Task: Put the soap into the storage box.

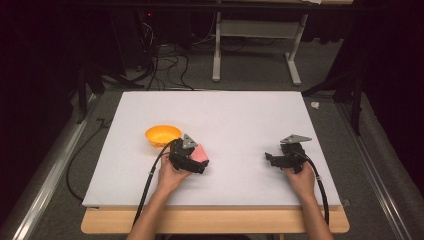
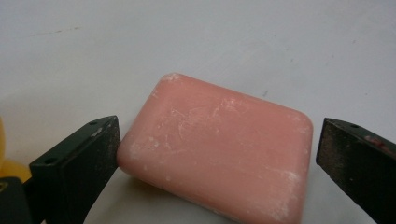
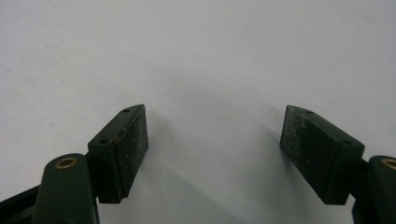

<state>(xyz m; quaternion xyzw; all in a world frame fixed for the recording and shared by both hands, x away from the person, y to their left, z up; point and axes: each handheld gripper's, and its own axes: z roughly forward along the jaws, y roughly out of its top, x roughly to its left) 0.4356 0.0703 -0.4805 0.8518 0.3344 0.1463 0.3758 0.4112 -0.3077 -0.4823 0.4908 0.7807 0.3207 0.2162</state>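
On the big white table board (image 1: 235, 115), the biggest thing here, nearly all the top is bare. Next in size is the small round orange plastic bowl (image 1: 162, 134), which sits left of the middle. Just beside it, to the right, lies the pink bar of soap (image 2: 219, 149) with rounded corners. It lies flat on the board, not in the bowl.

The left gripper (image 2: 217, 154) is around the soap. Its two black jaws stand wide, one on each side of the bar. The left jaw looks like it is touching the soap's edge, and the right jaw has a little gap. It is not squeezing yet.

The right gripper (image 3: 215, 149) rests well apart on the right side of the board. Its jaws are wide too, with nothing between them.

What could go wrong? Soap is smooth and slippery. If the jaws close on the rounded corners, the bar may pop out and slide away. The soap also sits a bit crooked between the jaws, so it may twist when squeezed. If it slips during a lift, it could miss the bowl or knock it.
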